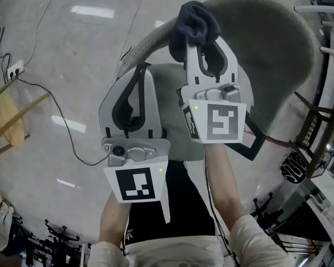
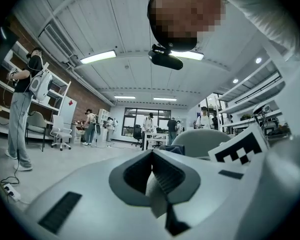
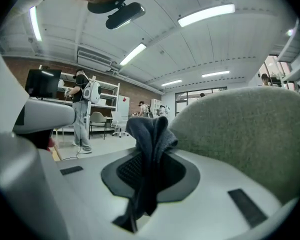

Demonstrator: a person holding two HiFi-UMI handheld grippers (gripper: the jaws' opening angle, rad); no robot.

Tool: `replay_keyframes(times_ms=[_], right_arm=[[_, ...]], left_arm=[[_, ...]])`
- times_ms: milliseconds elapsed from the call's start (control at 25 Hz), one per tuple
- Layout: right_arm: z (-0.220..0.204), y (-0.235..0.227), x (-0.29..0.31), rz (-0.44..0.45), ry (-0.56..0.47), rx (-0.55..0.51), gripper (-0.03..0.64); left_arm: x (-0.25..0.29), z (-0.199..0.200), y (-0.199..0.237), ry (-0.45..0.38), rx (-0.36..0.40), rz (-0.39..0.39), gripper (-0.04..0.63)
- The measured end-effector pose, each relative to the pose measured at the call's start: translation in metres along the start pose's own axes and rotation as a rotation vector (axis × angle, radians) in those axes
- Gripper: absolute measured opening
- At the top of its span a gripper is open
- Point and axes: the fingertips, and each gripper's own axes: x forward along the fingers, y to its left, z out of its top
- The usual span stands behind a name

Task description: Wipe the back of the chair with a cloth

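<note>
A chair with a grey-green fabric back [image 1: 267,43] stands right below me, its curved top rim facing me. My right gripper [image 1: 203,38] is shut on a dark blue-grey cloth [image 1: 196,18], which bunches above the jaw tips near the rim's left part. In the right gripper view the cloth [image 3: 149,134] hangs pinched between the jaws, with the chair back [image 3: 250,134] close on its right; I cannot tell whether they touch. My left gripper [image 1: 143,71] is shut on nothing, lower and left of the right one. The left gripper view shows the chair back [image 2: 205,141] farther off.
A black cable [image 1: 61,121] runs over the glossy floor to a power strip [image 1: 14,68] at the left. A wooden frame with yellow fabric [image 1: 8,115] stands at the left edge. Metal shelving [image 1: 323,93] crowds the right side. People stand far off [image 2: 20,114].
</note>
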Motion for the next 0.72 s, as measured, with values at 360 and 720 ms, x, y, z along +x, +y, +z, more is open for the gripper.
replay_keyframes(times_ms=[360,720], right_arm=[[-0.010,-0.066,-0.021,-0.220,0.002,0.043,0.060],[-0.023,-0.152,-0.079,-0.501,0.019,0.049,0.060]], left_arm=[[0.022,-0.003,-0.045,0.006,-0.005,-0.112,0.015],[0.047,-0.010,-0.108,0.020,-0.009,-0.249,0.014]])
